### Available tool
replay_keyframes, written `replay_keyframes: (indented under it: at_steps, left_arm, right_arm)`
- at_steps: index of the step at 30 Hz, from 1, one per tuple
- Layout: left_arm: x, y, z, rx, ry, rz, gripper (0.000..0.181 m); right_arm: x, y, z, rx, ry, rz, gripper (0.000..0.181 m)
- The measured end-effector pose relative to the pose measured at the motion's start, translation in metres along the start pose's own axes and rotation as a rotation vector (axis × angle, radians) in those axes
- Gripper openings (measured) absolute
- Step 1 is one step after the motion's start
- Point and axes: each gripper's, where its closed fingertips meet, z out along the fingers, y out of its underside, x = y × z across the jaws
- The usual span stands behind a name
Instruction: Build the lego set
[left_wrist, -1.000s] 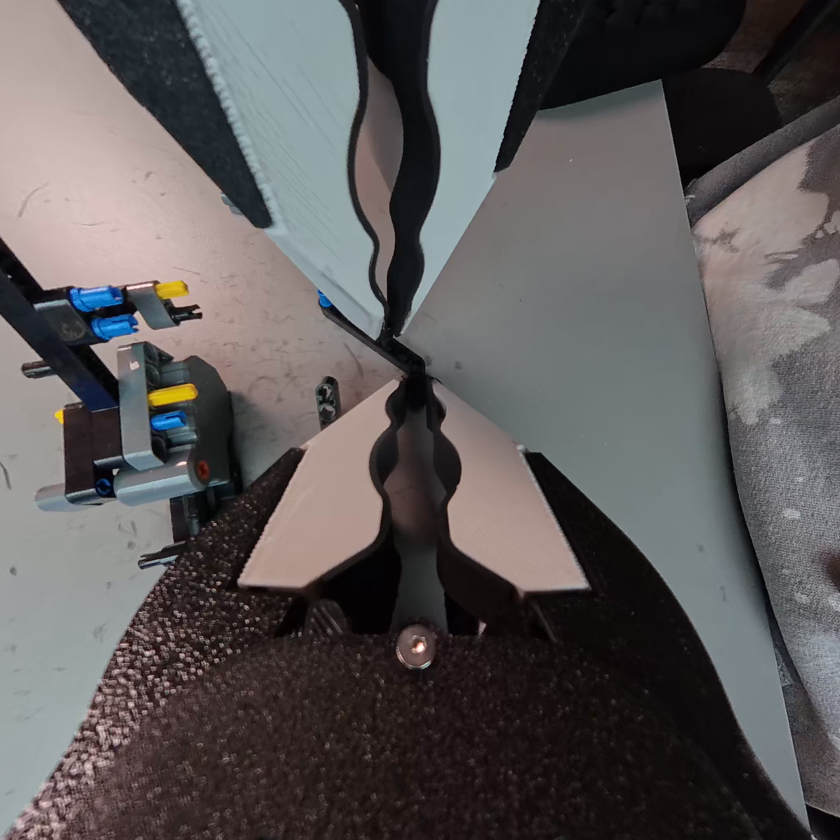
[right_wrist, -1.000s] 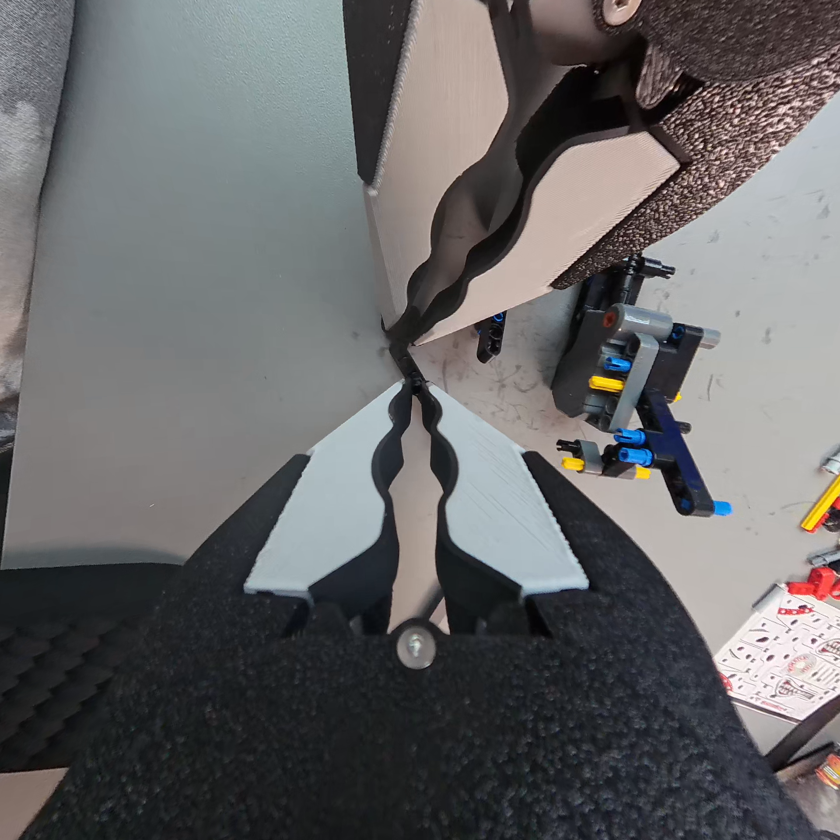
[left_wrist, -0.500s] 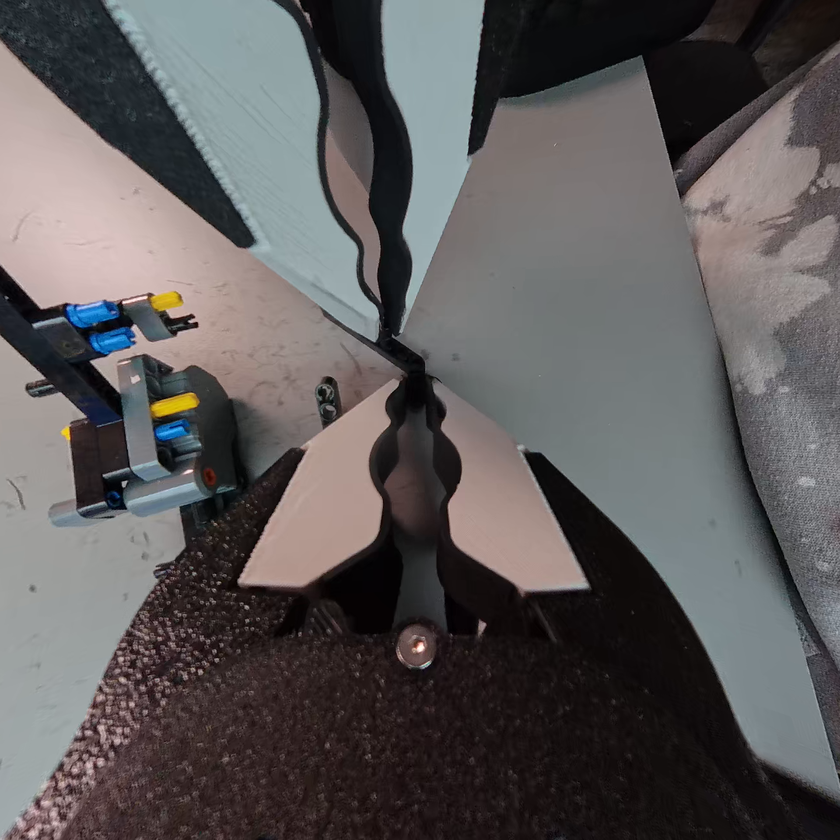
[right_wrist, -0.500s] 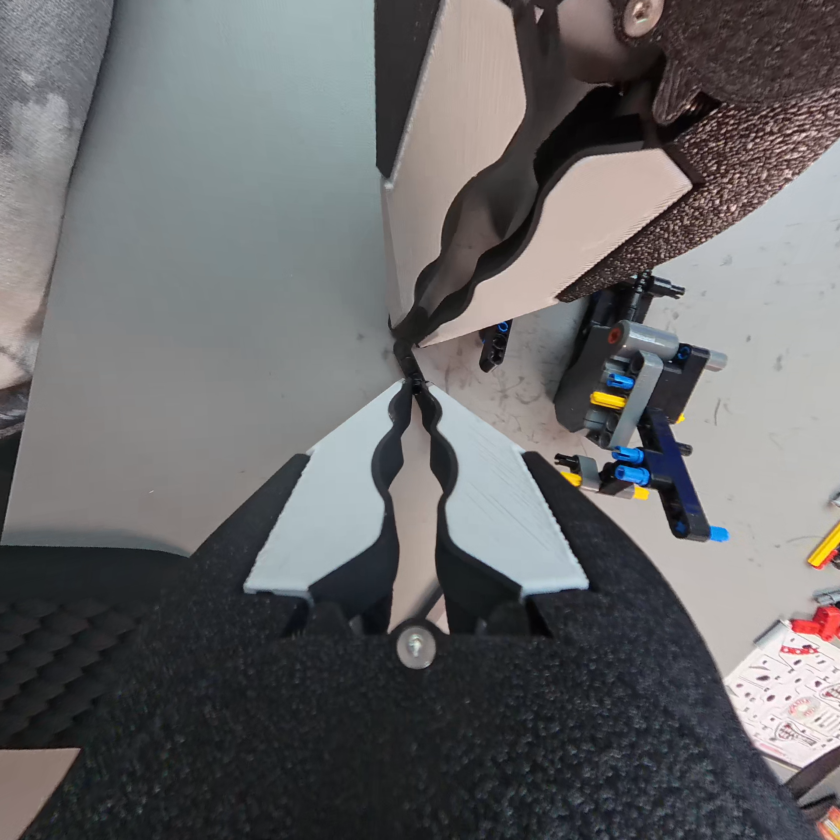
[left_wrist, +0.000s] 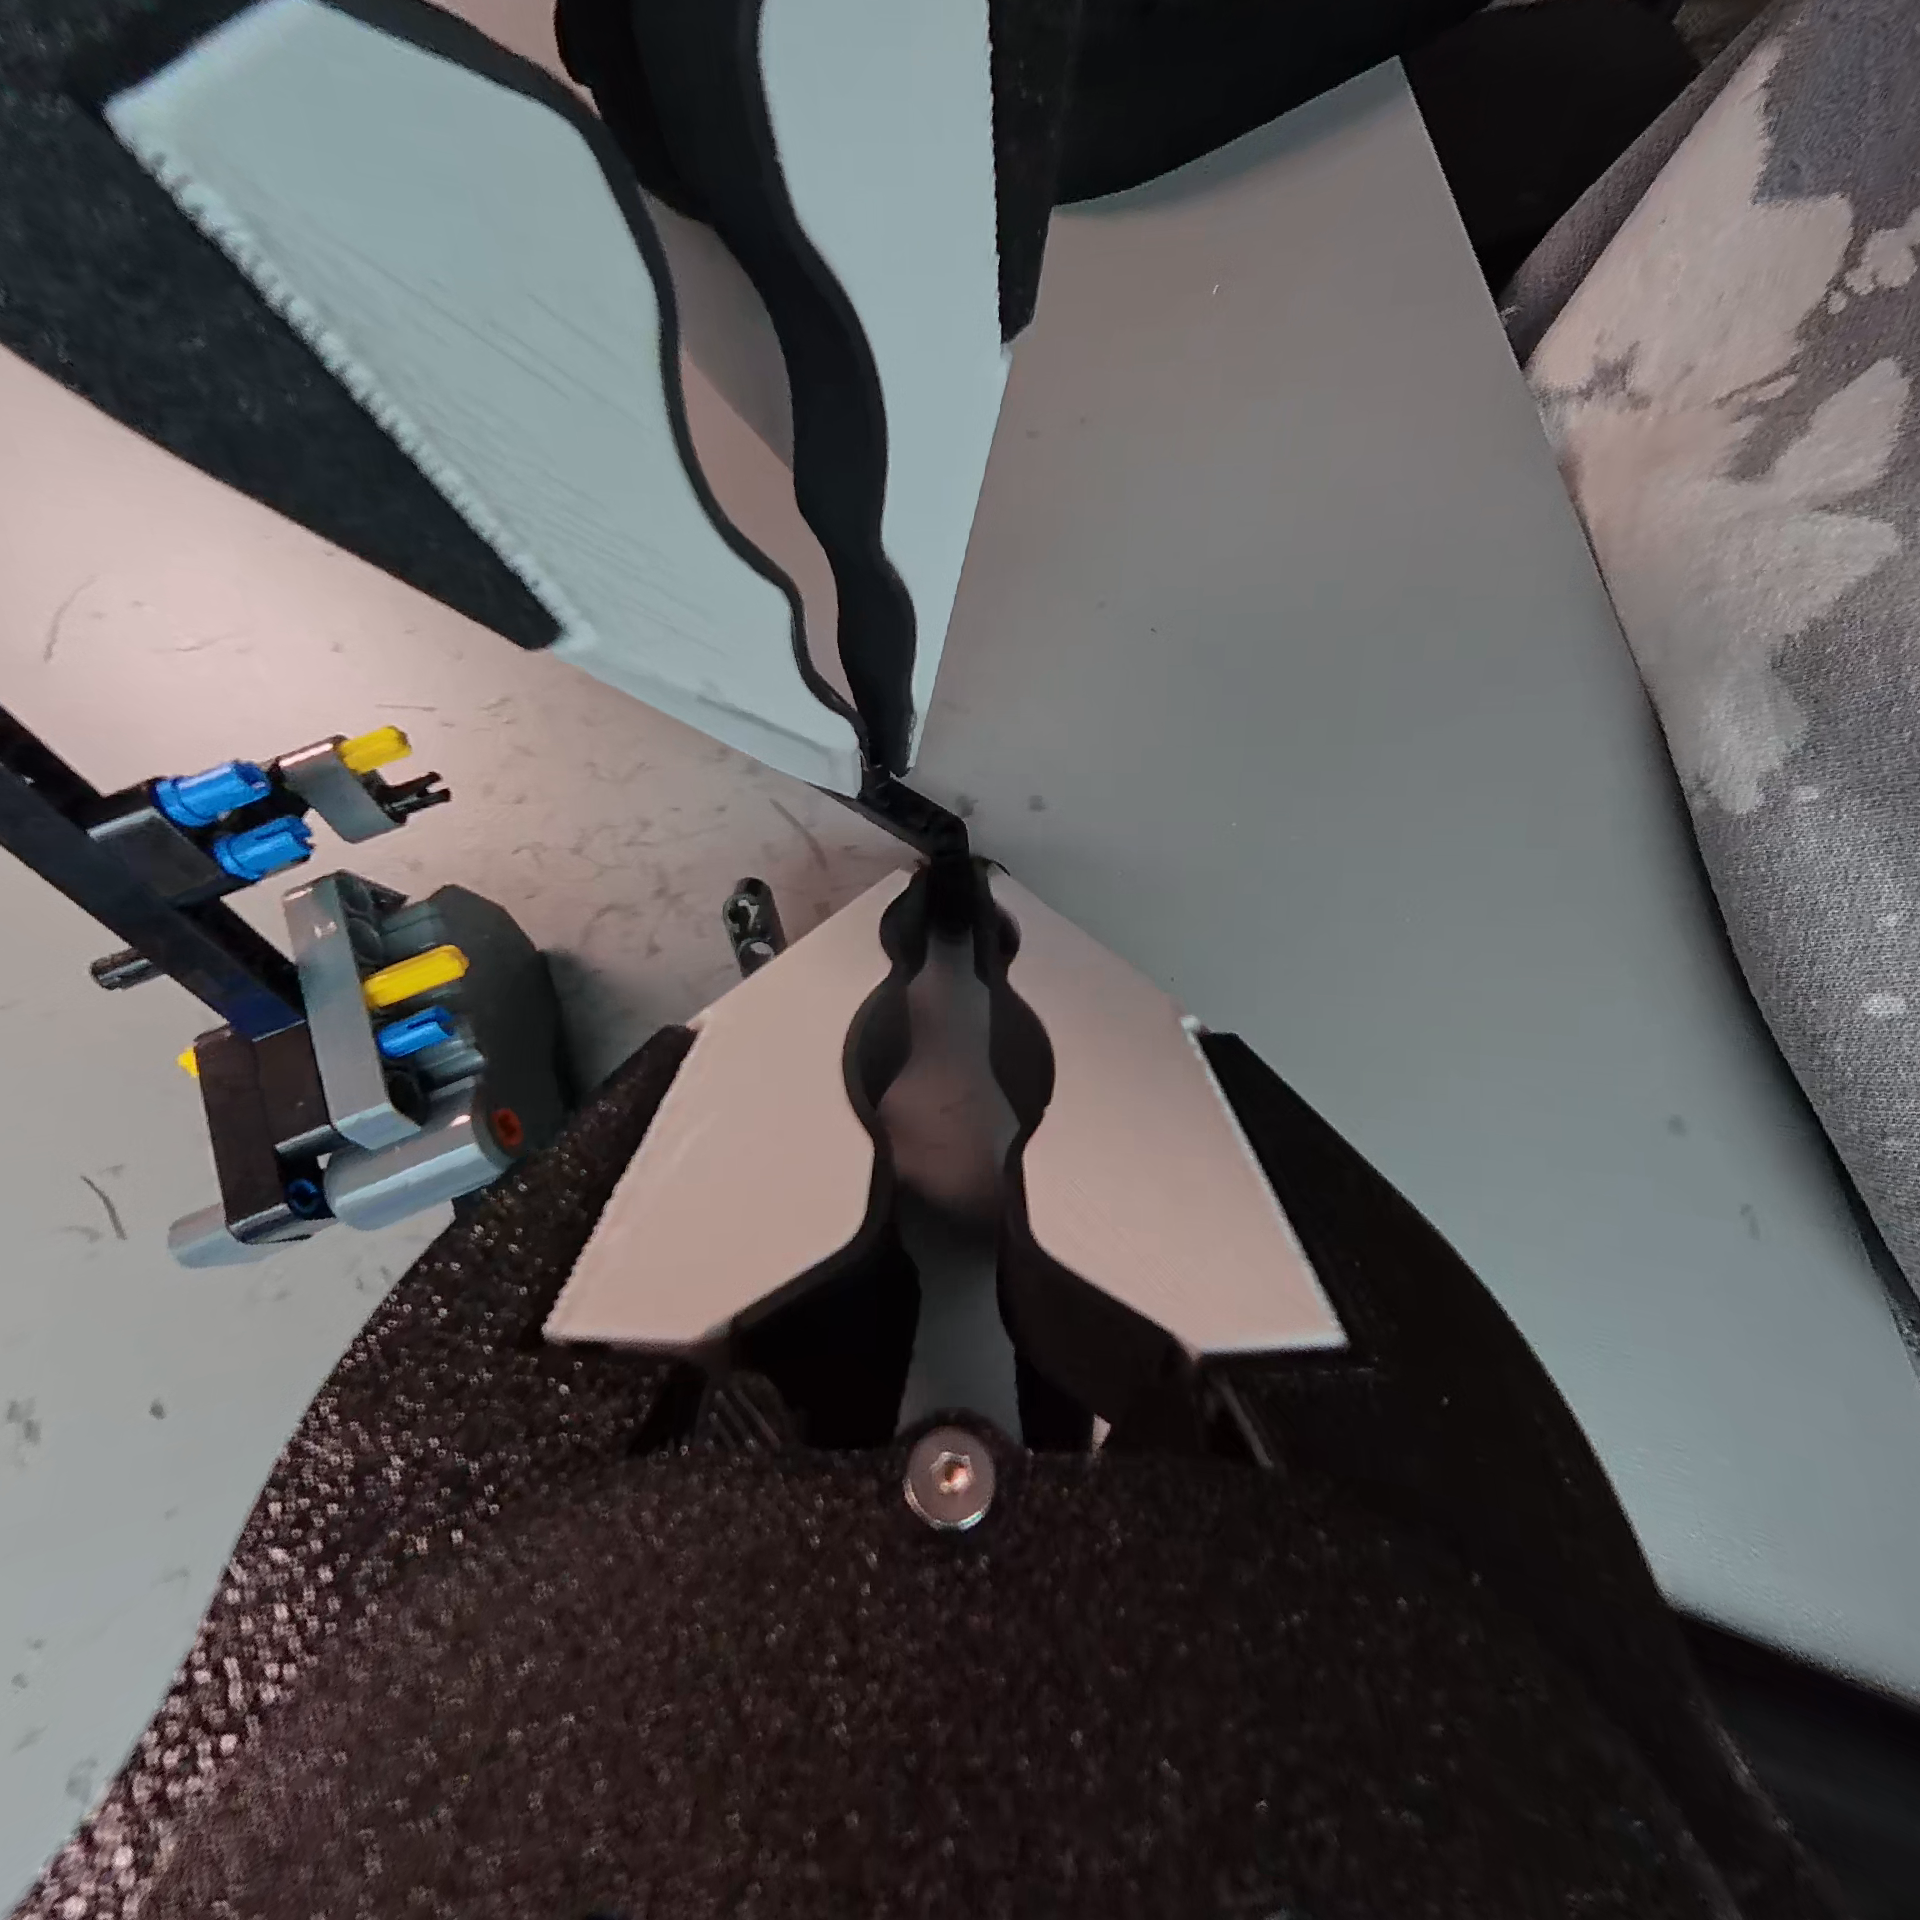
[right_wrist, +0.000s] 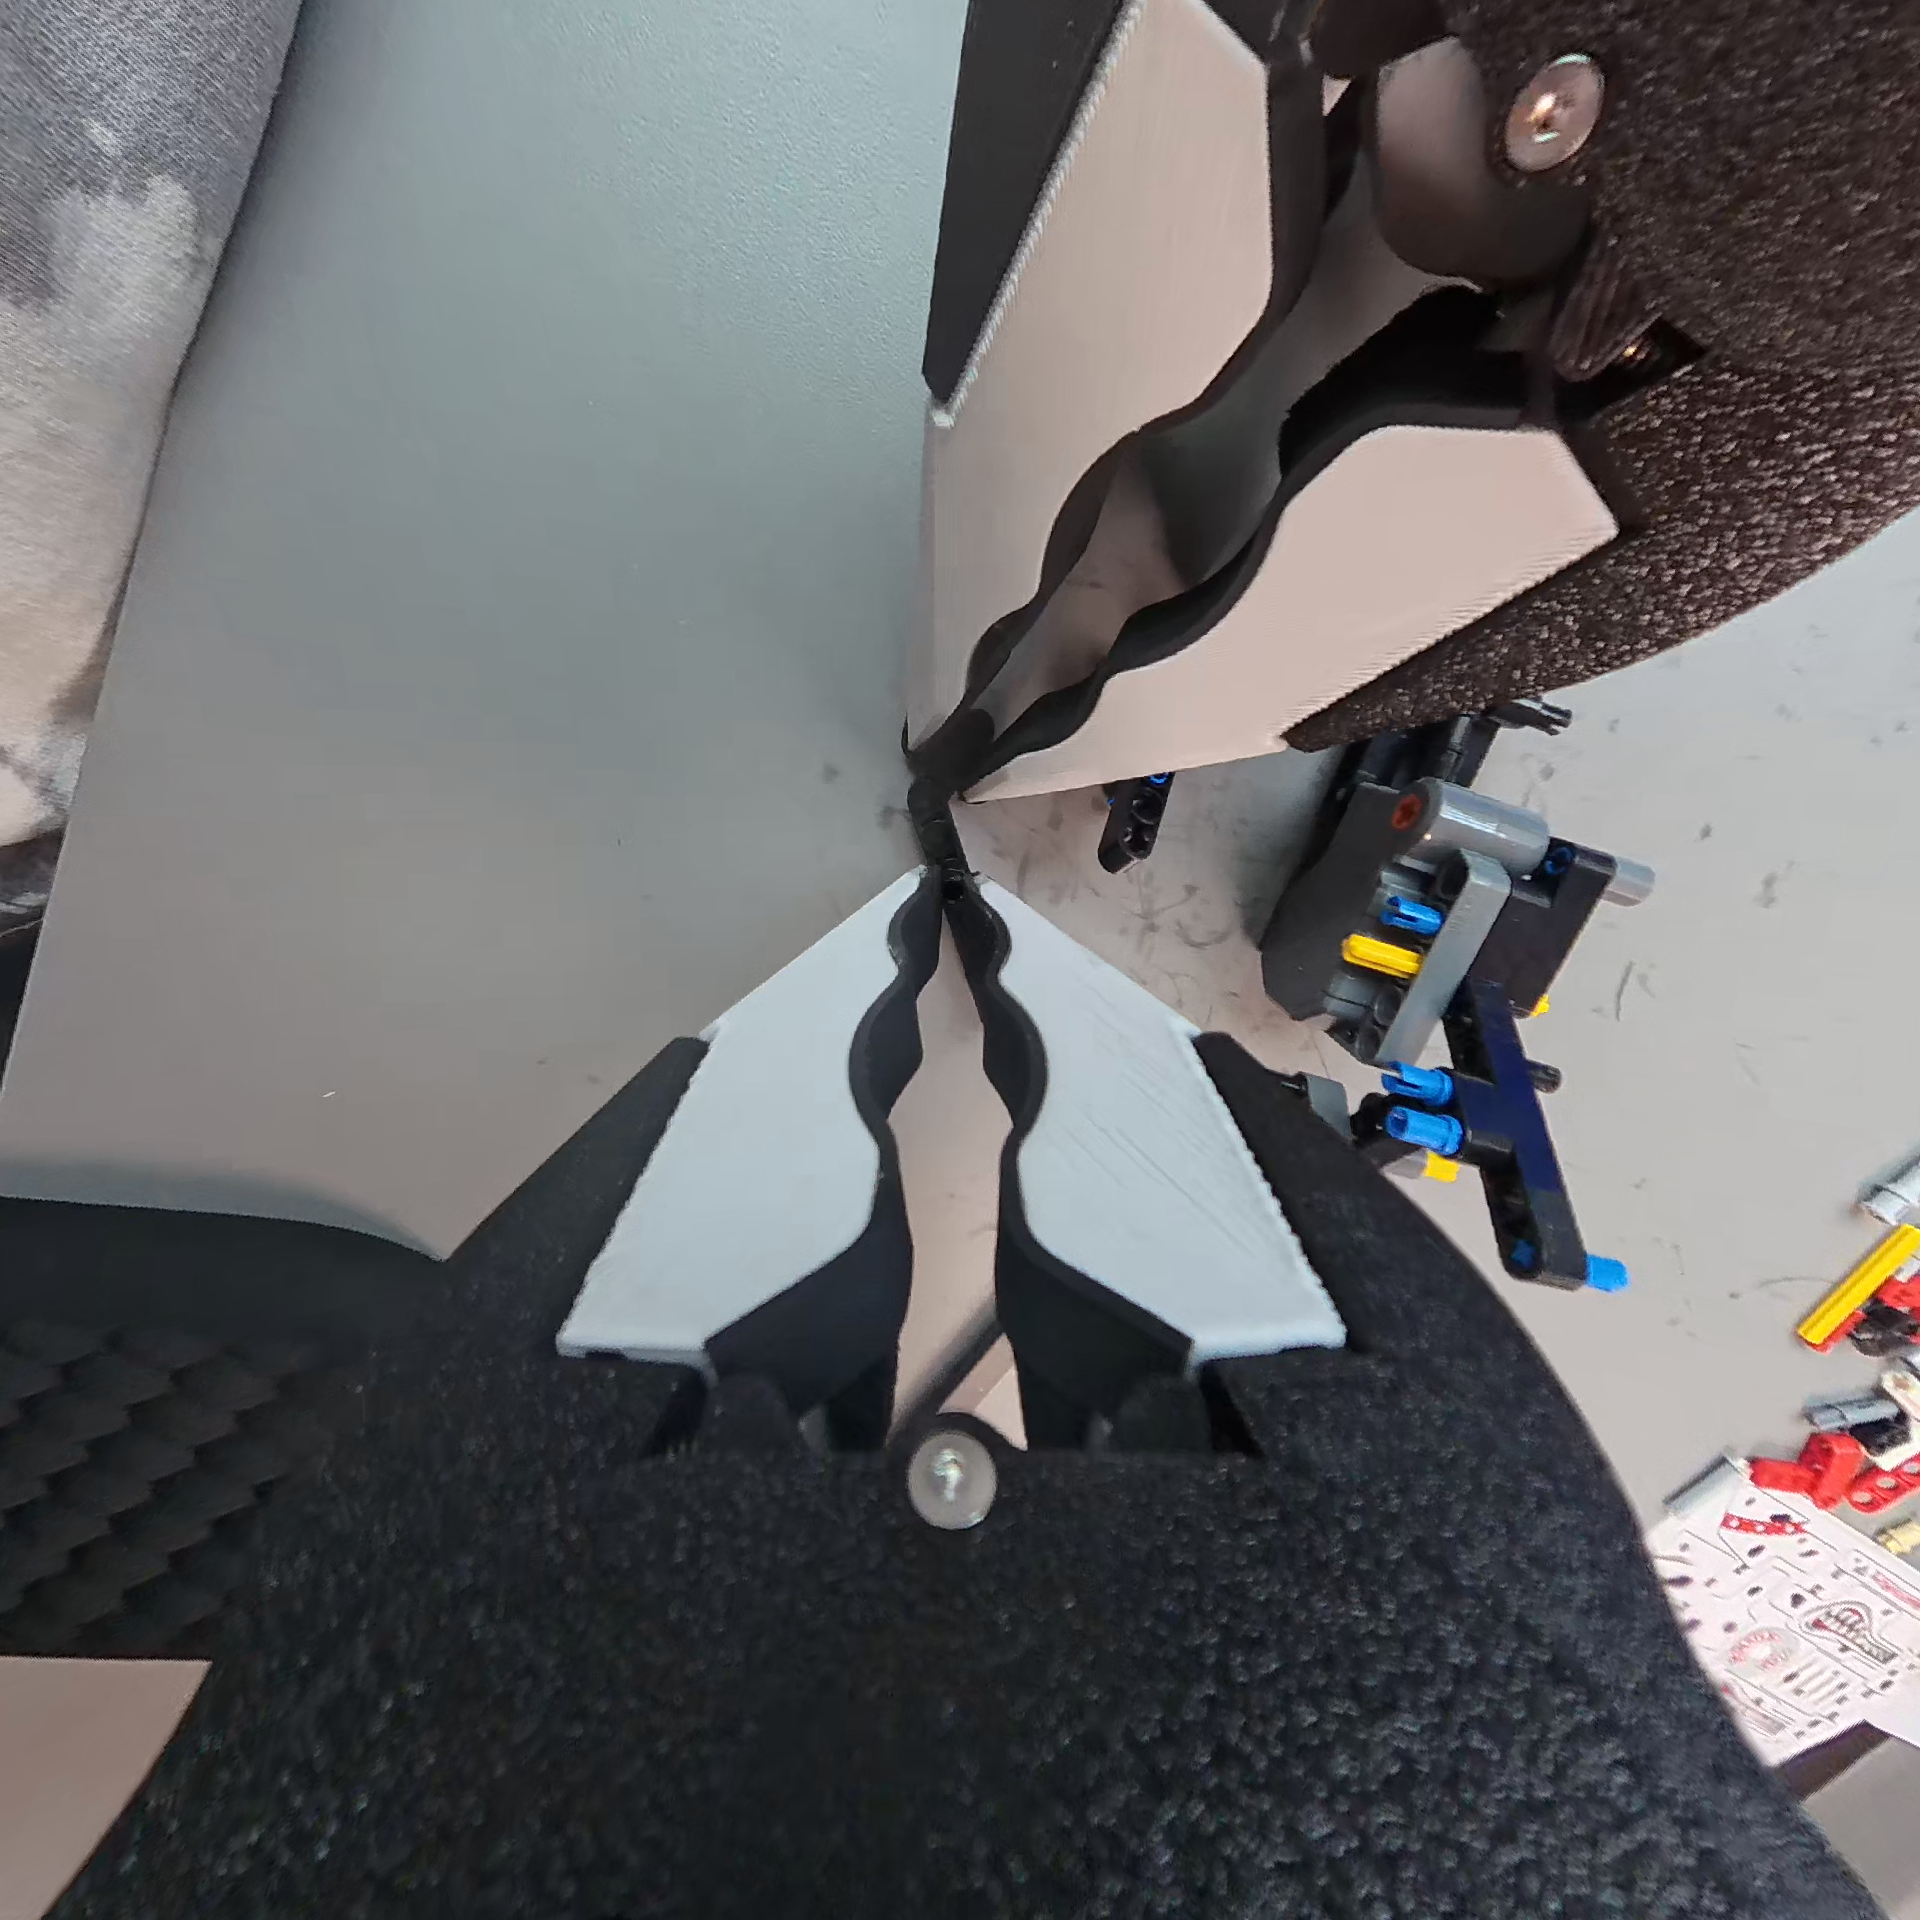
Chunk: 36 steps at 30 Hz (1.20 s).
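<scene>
Now both grippers are meeting tip to tip above the pale, scuffed desk, each pinching an end of one small black piece. The left gripper is sitting narrowed at the centre of its own view, its flat grey fingers edged with wavy black rubber and closing on the piece's near end. The right gripper is likewise drawn tight on the piece in its own view, its ribbed light-grey fingers tapering to a point. Their bodies are covered in coarse, pebbled black material.

At 9 o'clock in the left view the partly built model is lying on the desk: blocky grey and black beams with blue and yellow pins, and a long dark beam running off the frame. The right view is showing it at 3 o'clock, with the whole dark beam and its blue end pin. A short black link is lying just beside the left gripper's fingers.

Only the right view is showing loose red, yellow and grey parts and a printed sheet at 4 o'clock, plus black quilted padding at 8 o'clock. Mottled grey cloth is filling the left view's 3 o'clock edge.
</scene>
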Motion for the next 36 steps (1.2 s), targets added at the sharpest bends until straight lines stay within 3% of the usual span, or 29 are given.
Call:
replay_keyframes:
  at_steps: [1, 9, 13, 20, 27, 29, 32, 36]
  left_arm:
    - [0.0, 0.0, 0.0, 0.0, -0.001, 0.001, 0.007]
    - [0.003, 0.0, 0.0, 0.003, 0.015, 0.065, 0.008]
    - [0.001, -0.001, 0.001, 0.003, 0.01, 0.062, 0.008]
    - [0.001, -0.001, 0.001, 0.002, 0.025, 0.044, 0.008]
    - [0.002, -0.001, 0.001, 0.003, 0.02, 0.048, 0.009]
    - [0.0, -0.002, 0.0, 0.009, 0.013, 0.04, 0.018]
    - [-0.001, -0.012, -0.01, 0.097, 0.021, -0.01, 0.023]
    - [-0.003, -0.046, -0.034, 0.322, 0.032, -0.084, 0.025]
  right_arm:
    - [0.0, 0.0, 0.0, 0.001, -0.002, -0.003, 0.003]
    - [-0.006, -0.011, 0.008, 0.043, -0.016, -0.059, 0.002]
    - [-0.01, -0.001, 0.006, 0.052, -0.046, -0.001, 0.003]
    - [0.001, -0.012, -0.009, 0.343, -0.019, 0.203, 0.003]
    - [0.005, -0.015, -0.023, 0.495, 0.043, 0.302, 0.003]
    - [0.006, -0.02, -0.03, 0.565, 0.062, 0.342, 0.003]
    - [0.009, -0.03, -0.047, 0.737, 0.09, 0.43, 0.003]
    - [0.016, -0.042, -0.072, 0.978, 0.159, 0.527, 0.004]
